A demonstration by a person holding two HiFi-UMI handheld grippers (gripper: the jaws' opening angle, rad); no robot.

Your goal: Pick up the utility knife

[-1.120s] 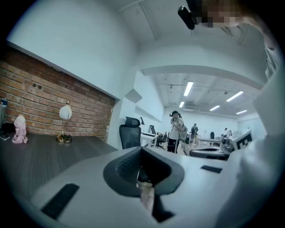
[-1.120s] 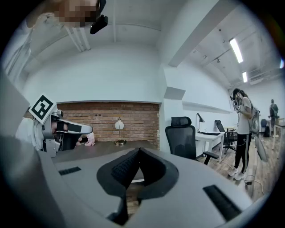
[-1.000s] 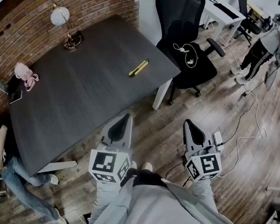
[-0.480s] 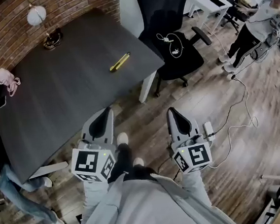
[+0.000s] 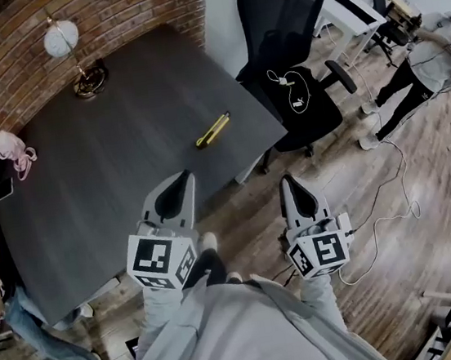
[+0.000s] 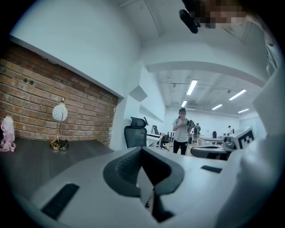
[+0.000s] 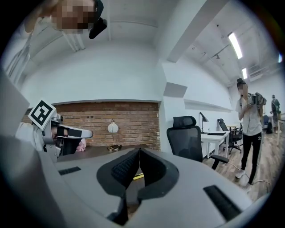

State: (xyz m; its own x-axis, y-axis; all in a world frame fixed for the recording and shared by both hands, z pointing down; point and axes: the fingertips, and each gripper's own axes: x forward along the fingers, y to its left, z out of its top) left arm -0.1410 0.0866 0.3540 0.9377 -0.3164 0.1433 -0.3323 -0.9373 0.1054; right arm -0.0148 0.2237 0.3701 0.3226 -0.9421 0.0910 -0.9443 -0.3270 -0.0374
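Head view puts the yellow utility knife [image 5: 213, 130] flat on the dark table [image 5: 85, 177], near its right edge. It looks light, stiff and smooth-sided, so pinch across mid-handle. Left gripper [image 5: 182, 178] and right gripper [image 5: 287, 182] hover short of it, jaws pressed together, empty.

A dark table [image 5: 88, 201] stands against a brick wall [image 5: 130, 15]. A globe lamp [image 5: 62, 39] and a pink object [image 5: 13, 153] sit near its far edge. A black office chair [image 5: 281, 28] beside it has a white cable [image 5: 296, 91] on its seat. A person [image 5: 417, 71] stands on the wooden floor [image 5: 428, 214].
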